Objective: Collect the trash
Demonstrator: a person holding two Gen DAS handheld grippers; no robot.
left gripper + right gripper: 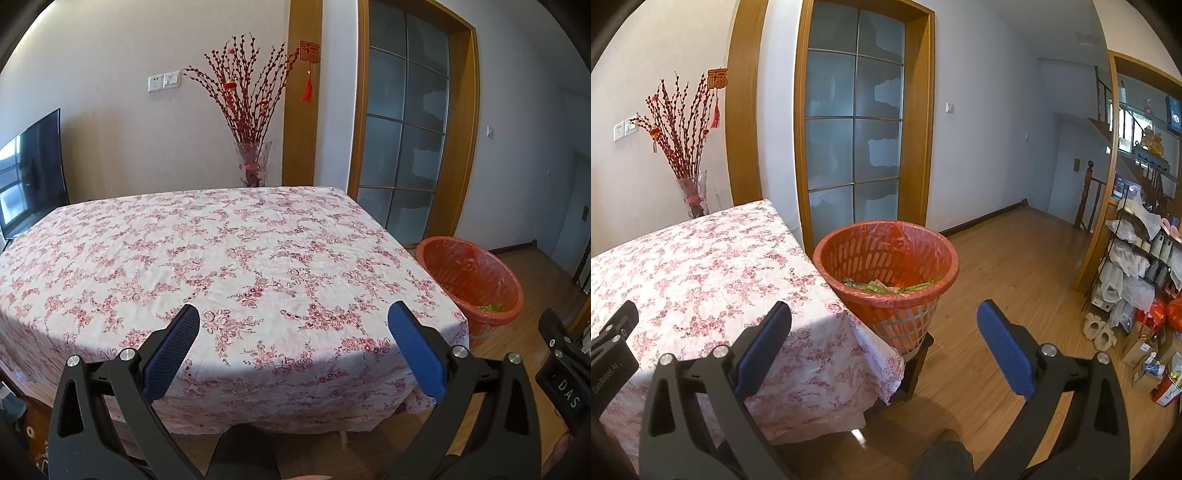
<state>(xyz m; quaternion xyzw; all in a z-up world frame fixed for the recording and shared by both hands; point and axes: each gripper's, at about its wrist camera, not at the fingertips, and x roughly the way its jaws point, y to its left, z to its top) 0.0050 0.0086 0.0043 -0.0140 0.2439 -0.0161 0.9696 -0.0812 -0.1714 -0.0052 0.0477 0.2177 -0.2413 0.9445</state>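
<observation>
A red trash basket (886, 254) lined with a red plastic bag stands on a dark stool beside the table's right edge. It holds green and pale wrappers (886, 286). It also shows in the left wrist view (469, 277). My left gripper (293, 317) is open and empty, held over the near edge of the table with the floral cloth (221, 258). My right gripper (884, 317) is open and empty, held in front of the basket, above the table's corner (701, 277). No trash shows on the cloth.
A glass vase with red branches (253, 162) stands behind the table. A TV (29, 181) is at the left. A glass door (853, 122) is behind the basket. A rack with bags and boxes (1137, 280) lines the right wall. The floor is wooden (1015, 266).
</observation>
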